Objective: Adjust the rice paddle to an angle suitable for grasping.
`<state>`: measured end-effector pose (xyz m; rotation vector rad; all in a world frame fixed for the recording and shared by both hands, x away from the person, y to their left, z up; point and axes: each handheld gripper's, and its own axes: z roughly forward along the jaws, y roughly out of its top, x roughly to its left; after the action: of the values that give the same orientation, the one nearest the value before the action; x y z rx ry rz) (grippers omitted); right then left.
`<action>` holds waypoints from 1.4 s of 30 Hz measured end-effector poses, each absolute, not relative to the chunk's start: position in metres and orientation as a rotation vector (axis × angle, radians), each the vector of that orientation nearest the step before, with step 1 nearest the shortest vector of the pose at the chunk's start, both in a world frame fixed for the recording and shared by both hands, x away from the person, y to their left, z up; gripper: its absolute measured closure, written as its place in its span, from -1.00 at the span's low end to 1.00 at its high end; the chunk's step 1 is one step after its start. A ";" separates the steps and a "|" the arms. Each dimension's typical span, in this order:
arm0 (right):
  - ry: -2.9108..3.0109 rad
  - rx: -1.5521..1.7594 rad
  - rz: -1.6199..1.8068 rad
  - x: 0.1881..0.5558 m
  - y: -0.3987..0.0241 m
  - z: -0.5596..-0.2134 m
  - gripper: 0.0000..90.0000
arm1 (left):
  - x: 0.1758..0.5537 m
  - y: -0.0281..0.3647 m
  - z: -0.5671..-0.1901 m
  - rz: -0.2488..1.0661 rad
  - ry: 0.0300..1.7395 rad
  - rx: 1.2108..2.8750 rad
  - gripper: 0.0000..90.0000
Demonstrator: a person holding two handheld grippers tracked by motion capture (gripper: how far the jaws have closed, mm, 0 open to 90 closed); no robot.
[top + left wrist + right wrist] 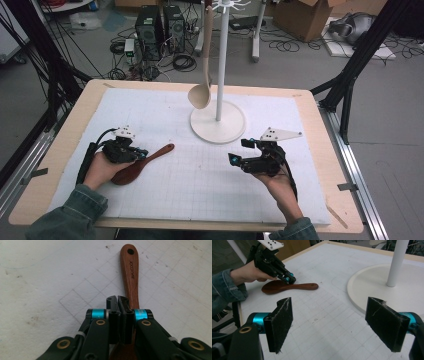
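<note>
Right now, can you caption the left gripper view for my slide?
Left tool shut above the dark wooden spoon lying on the gridded white mat.

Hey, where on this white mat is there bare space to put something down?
The widest free patch lies between the left gripper and right gripper, in front of the stand base. The mat's far-left corner is bare too. It's crowded around the dark wooden spoon and under the hanging pale ladle.

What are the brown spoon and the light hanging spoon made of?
Brown spoon: probably wood, reddish with a smooth sheen, and faint grain shows along the handle. Hanging spoon: maybe pale wood or plastic, matte beige, too small to tell.
</note>
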<state>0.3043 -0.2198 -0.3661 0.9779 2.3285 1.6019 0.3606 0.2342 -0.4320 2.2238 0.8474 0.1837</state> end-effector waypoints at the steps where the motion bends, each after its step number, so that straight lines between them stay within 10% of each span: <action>1: 2.329 0.974 1.603 0.305 -0.220 -0.366 -0.52 | 0.360 0.234 -0.432 0.178 0.844 2.225 0.94; 22: 2.349 0.980 1.584 0.302 -0.218 -0.372 -0.52 | 0.354 0.214 -0.414 0.143 0.642 2.242 0.52; 42: 2.351 0.977 1.584 0.301 -0.221 -0.378 -0.52 | 0.359 0.203 -0.431 0.161 0.635 2.365 0.60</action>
<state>0.3009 -0.2211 -0.3776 0.9769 2.3506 1.5838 0.3585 0.2029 -0.4307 2.3645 0.6350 0.1609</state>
